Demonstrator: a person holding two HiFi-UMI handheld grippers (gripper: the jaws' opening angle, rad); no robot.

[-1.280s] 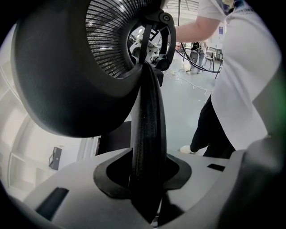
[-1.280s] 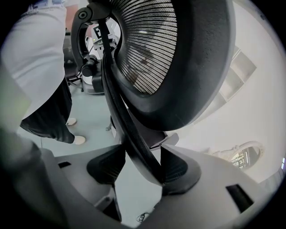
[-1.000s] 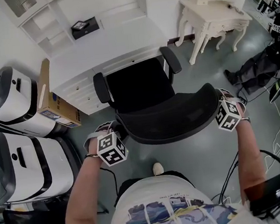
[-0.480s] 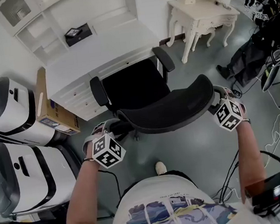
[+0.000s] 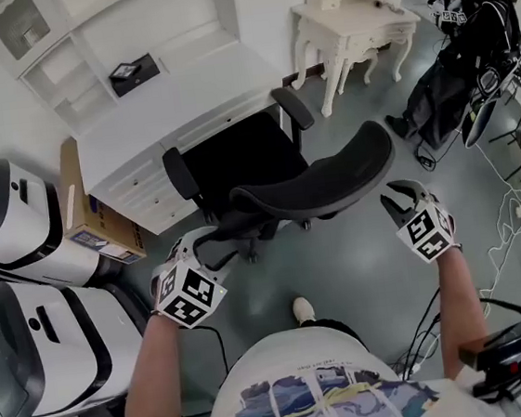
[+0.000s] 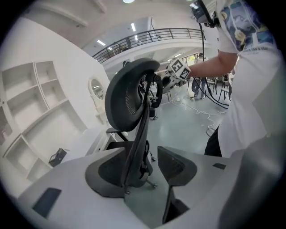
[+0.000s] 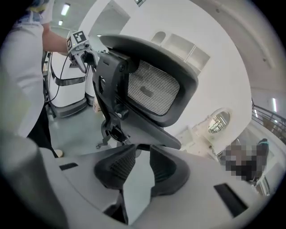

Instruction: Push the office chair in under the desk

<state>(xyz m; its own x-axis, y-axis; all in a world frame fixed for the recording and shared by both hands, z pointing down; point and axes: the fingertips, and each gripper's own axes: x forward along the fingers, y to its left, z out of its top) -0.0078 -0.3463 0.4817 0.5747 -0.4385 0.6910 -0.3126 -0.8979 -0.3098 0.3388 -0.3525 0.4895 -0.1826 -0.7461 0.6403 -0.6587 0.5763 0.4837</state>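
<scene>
**Both claws off the chair back, chair at the desk front**

Nearest the camera are the person's printed shirt (image 5: 311,403) and one shoe (image 5: 300,309) on the grey floor. The two forearms reach forward from there, each carrying a gripper.

The left gripper (image 5: 201,247) sits just beside the left end of the backrest. Its jaws have just been opening and stand wide apart. In the left gripper view the chair's back spine lines up with the gap further off, and neither pad presses on it.

The right gripper (image 5: 402,202) hangs just short of the right end of the backrest. Its jaws have just been closing. A narrow gap remains, with nothing in it.

Beyond them the office chair (image 5: 318,179) faces the white desk (image 5: 165,106), its curved mesh backrest toward the person. The far edge of its seat meets the desk's front, beside the drawers. How far under it reaches cannot be told.

To the left stand a cardboard box (image 5: 88,208) and two white machines (image 5: 21,239). A small black box (image 5: 125,71) lies at the back of the desk. An ornate white dressing table (image 5: 352,24) stands farther right.
</scene>
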